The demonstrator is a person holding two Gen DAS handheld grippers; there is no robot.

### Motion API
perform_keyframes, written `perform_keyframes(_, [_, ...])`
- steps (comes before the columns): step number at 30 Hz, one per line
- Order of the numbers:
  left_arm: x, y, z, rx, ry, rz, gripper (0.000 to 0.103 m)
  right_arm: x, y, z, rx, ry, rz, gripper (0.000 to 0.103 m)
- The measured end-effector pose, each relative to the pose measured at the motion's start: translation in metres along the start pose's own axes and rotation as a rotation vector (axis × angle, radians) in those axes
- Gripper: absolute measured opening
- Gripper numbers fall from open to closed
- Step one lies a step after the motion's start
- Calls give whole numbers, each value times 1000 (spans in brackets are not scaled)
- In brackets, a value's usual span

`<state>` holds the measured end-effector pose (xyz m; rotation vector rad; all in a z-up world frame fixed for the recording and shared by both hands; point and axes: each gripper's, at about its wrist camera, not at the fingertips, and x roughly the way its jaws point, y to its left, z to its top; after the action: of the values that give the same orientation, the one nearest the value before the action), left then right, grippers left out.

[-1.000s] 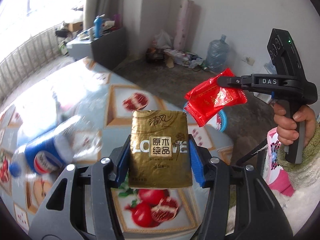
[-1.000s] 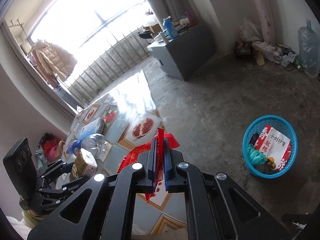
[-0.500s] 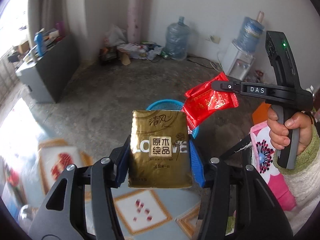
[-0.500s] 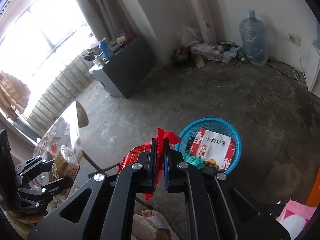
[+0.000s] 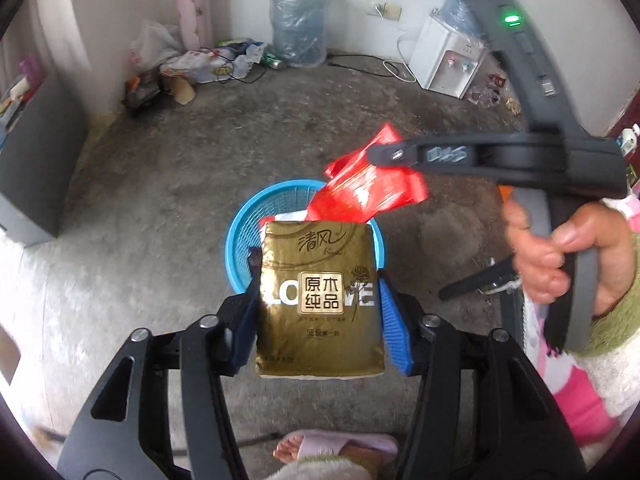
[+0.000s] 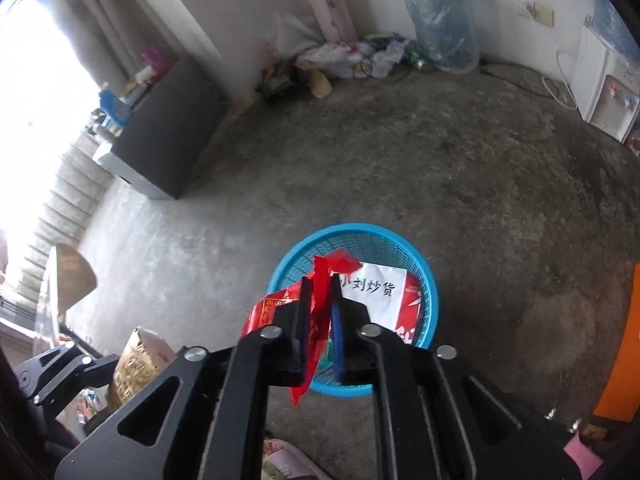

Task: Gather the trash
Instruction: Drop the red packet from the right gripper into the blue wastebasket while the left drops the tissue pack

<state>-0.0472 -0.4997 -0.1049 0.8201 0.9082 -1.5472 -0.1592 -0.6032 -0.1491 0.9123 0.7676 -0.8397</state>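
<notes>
A gold tissue pack [image 5: 320, 300] sits between the fingers of my left gripper [image 5: 320, 268]. The pads still touch its sides while the jaws are opening. It hangs over the near rim of a blue mesh basket [image 5: 244, 224] on the floor. My right gripper [image 6: 320, 280] is above the same basket [image 6: 360, 227], and its jaws are opening. A red wrapper [image 6: 318, 312] hangs loose in the gap, lying against the left finger. In the left wrist view the red wrapper [image 5: 368, 188] dangles from the right gripper [image 5: 382, 155]. A white and red snack bag [image 6: 380, 292] lies in the basket.
On the bare concrete floor, a water jug [image 5: 298, 20] and a litter pile [image 5: 200, 64] stand by the far wall. A white dispenser [image 5: 444, 56] is at the right, a grey cabinet [image 6: 168, 120] at the left. A slippered foot [image 5: 336, 446] is below the grippers.
Both grippers swung away from the patterned table and down over the blue basket. The right jaws, clamped on the red wrapper before, have parted. The gold pack stays between the left fingers.
</notes>
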Motion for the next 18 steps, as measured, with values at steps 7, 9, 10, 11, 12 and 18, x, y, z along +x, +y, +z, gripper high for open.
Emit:
perform_keyframes(7, [20, 15, 20, -119, 16, -43, 71, 74, -41, 0, 65, 125, -150, 57])
perform_keyframes(9, [6, 23, 19, -161, -20, -61, 71, 69, -48, -6, 107, 113, -132, 57])
perform_keyframes(10, [-3, 26, 18, -174, -36, -51, 71, 66, -50, -9, 116, 106, -127, 57])
perform_keyframes(11, [-8, 28, 18, -180, -48, -42, 71, 63, -50, -11, 118, 100, -130, 57])
perform_keyframes(12, [-15, 29, 17, -186, -62, -33, 71, 59, -51, -13, 120, 93, -131, 57])
perform_keyframes(18, [-70, 38, 1, -238, -150, 4, 71, 21, -29, -18, 85, 16, -95, 57])
